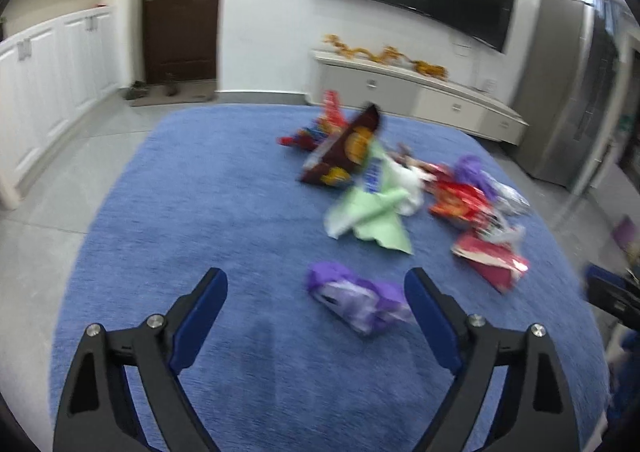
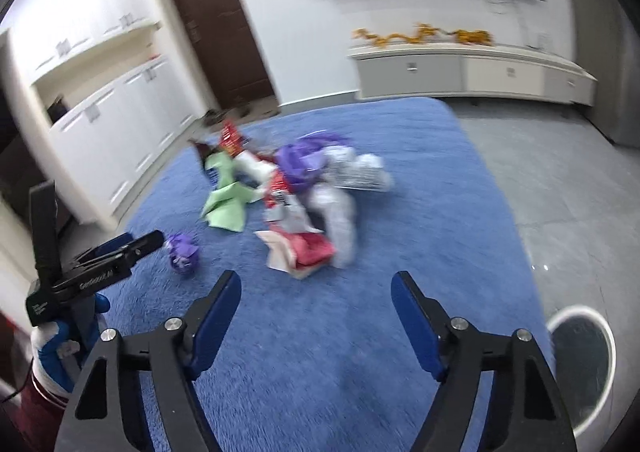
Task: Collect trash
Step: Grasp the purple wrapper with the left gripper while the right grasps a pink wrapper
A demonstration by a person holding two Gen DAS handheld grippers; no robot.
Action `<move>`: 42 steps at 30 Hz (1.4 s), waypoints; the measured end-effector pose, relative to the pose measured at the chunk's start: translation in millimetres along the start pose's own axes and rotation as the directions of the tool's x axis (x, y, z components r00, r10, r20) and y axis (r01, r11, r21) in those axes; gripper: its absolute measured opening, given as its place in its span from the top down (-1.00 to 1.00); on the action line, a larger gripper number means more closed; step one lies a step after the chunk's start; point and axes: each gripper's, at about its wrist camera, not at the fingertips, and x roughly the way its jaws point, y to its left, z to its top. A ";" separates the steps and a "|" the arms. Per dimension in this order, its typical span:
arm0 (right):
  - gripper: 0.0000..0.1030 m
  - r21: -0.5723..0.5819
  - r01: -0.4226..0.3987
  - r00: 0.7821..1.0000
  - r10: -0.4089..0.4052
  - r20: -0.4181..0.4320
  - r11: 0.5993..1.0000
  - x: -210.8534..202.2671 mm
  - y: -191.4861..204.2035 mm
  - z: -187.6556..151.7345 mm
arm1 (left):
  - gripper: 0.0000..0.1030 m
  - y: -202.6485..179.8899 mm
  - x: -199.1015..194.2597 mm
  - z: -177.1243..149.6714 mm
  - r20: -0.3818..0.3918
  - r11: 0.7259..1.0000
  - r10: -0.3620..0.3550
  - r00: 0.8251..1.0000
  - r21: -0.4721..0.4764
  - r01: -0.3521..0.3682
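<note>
A: Left wrist view first. The left gripper has its jaws wide apart and nothing between the pads. A purple wrapper lies on the blue rug, just ahead and close against the inside of the right-hand finger.

B: And beyond it?

A: Further ahead and to the right is the main pile: a brown chip bag, a green sheet, red packets and a red box. All of it is loose on the rug.

B: Over to the right wrist view.

A: The right gripper is also spread open and empty. The pile sits straight ahead, well clear of the tips, with the red box nearest. Off to the left, the left gripper is pointing at the purple wrapper.

B: Anywhere to put things?

A: There's a round bin low on the right, just off the rug. I can't tell whether anything is inside.

B: So how far along are we?

A: Very early, I'd say. Nothing is in hand, and the whole litter is left to gather.
</note>
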 end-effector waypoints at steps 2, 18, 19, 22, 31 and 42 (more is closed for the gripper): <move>-0.46 -0.038 -0.035 0.999 0.034 -0.031 0.999 18.8 7.1 4.3 | -0.73 -8.1 1.7 -2.2 -0.011 0.999 -0.026 1.000 0.037 0.027; 0.01 -0.158 -0.045 0.993 0.026 -0.118 0.986 99.0 12.2 17.3 | -0.06 -19.8 41.7 -3.7 -0.123 0.999 -0.026 0.992 0.041 0.031; 0.15 -0.162 -0.037 0.993 0.018 -0.119 0.986 101.6 10.8 16.9 | -0.05 -19.9 41.7 -4.0 -0.122 0.999 -0.021 0.992 0.043 0.026; 0.32 -0.152 -0.025 0.994 0.008 -0.112 0.988 101.1 8.4 15.5 | 0.02 -22.8 39.2 -4.9 -0.114 0.999 0.003 0.994 0.054 0.003; 0.67 -0.129 -0.100 0.990 0.086 -0.110 0.987 63.4 10.2 -8.3 | 0.05 -34.7 15.2 -19.5 -0.099 0.999 0.012 0.995 0.036 -0.008; 0.72 -0.083 -0.121 0.993 0.120 -0.018 0.989 5.2 9.2 -25.8 | 0.07 -79.6 -26.8 -22.9 -0.059 0.992 -0.049 0.997 0.110 0.055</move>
